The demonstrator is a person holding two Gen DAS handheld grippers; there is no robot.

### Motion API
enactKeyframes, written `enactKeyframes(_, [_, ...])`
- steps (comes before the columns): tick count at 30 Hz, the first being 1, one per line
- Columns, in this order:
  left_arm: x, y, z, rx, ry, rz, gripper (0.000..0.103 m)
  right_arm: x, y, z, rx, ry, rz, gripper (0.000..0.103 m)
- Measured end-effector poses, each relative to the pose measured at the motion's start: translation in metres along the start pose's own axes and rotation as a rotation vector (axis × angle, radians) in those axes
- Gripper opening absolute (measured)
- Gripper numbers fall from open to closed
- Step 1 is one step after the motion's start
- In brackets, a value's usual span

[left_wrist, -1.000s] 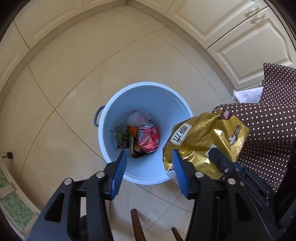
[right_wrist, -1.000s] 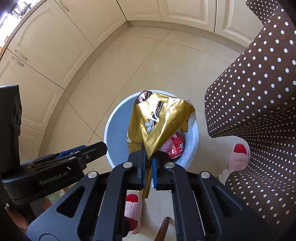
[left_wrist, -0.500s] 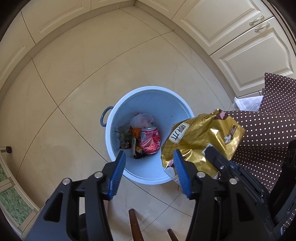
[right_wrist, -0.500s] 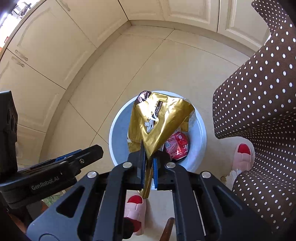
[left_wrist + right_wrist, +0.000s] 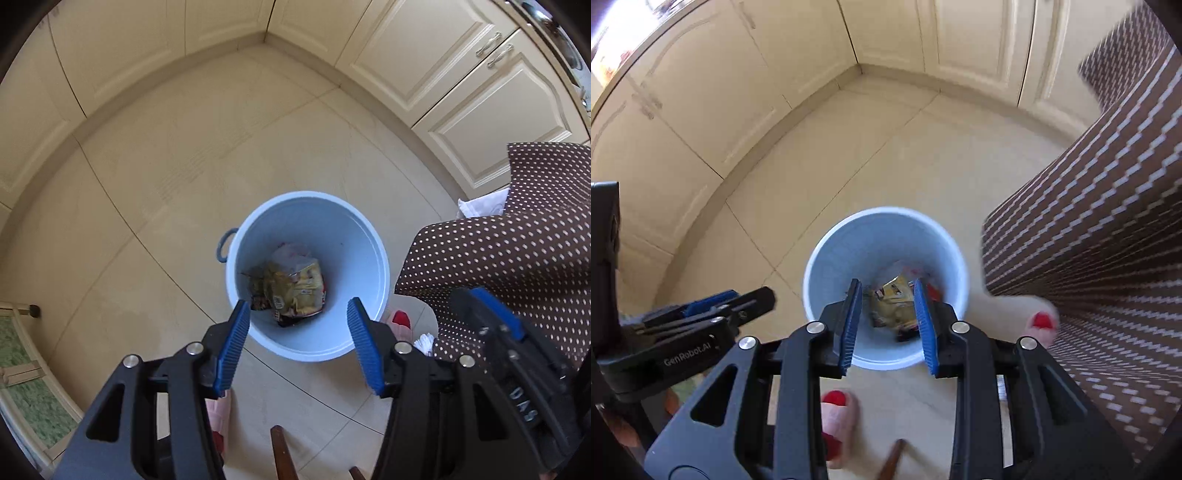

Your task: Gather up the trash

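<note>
Gold snack bag (image 5: 295,286) lies crumpled at the bottom of the pale blue bin (image 5: 332,218), on top of the other rubbish there. A white plastic bag (image 5: 290,253) shows just beyond it, a red sliver of a can at its right edge, and dark scraps to its left. In the right wrist view the same bag (image 5: 892,306) is blurred but readable as gold, seen between the gripper's blue pads.

Bin stands upright on beige floor tiles (image 5: 166,192), with a small loop handle (image 5: 224,245) on its left side.

Right gripper (image 5: 888,321): jaws apart with nothing between them; they have just been opening, and the bag is well below them, inside the bin. Pads hang over the near part of the bin mouth.

Left gripper (image 5: 295,343): jaws open wide and empty, having just spread a little further. It hangs over the near rim of the bin. In the right wrist view it sits to the left (image 5: 713,306), side-on.

Brown fabric with white dots (image 5: 517,251) fills the right side, close beside the bin; a person's garment, by the look of it. Pink slippers with red toes (image 5: 836,410) sit on the floor near the bin, one under the right gripper, the other (image 5: 1041,321) at the right by the fabric's edge.

Cream cabinet doors (image 5: 461,85) line the far wall and wrap round the left side, meeting in a far corner. A green-patterned panel (image 5: 26,391) sits at the near left edge. A brown wooden piece (image 5: 280,454) pokes in at the bottom; what it belongs to I cannot tell.
</note>
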State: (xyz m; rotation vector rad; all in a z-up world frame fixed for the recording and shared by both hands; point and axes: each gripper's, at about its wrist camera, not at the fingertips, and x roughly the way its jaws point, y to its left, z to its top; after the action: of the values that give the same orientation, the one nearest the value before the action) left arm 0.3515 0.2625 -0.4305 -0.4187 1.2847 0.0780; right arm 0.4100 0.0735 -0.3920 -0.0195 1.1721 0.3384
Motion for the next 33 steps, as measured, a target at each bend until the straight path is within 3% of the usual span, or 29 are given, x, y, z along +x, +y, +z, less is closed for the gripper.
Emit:
enactKeyframes(2, [-0.021, -0.008, -0.007, 0.015, -0.041, 0.016, 0.058, -0.027, 0.001, -0.004, -0.046, -0.035, -0.027, 0.045])
enactKeyframes(6, [-0.081, -0.030, -0.029, 0.054, -0.163, 0.020, 0.065, -0.095, -0.002, -0.019, -0.121, -0.136, -0.075, 0.045])
enactKeyframes(9, [-0.130, -0.051, -0.049, 0.084, -0.270, 0.047, 0.075, -0.146, -0.008, -0.029, -0.133, -0.197, -0.058, 0.054])
enactKeyframes(19, [-0.286, -0.135, -0.135, 0.257, -0.567, 0.059, 0.082, -0.340, -0.010, -0.110, -0.180, -0.545, -0.180, 0.073])
enactKeyframes(22, [-0.332, -0.151, -0.167, 0.282, -0.655, 0.044, 0.089, -0.389, -0.022, -0.134, -0.153, -0.625, -0.199, 0.077])
enactKeyframes(33, [-0.436, -0.198, -0.253, 0.382, -0.885, 0.023, 0.094, -0.504, -0.052, -0.194, -0.087, -0.845, -0.253, 0.087])
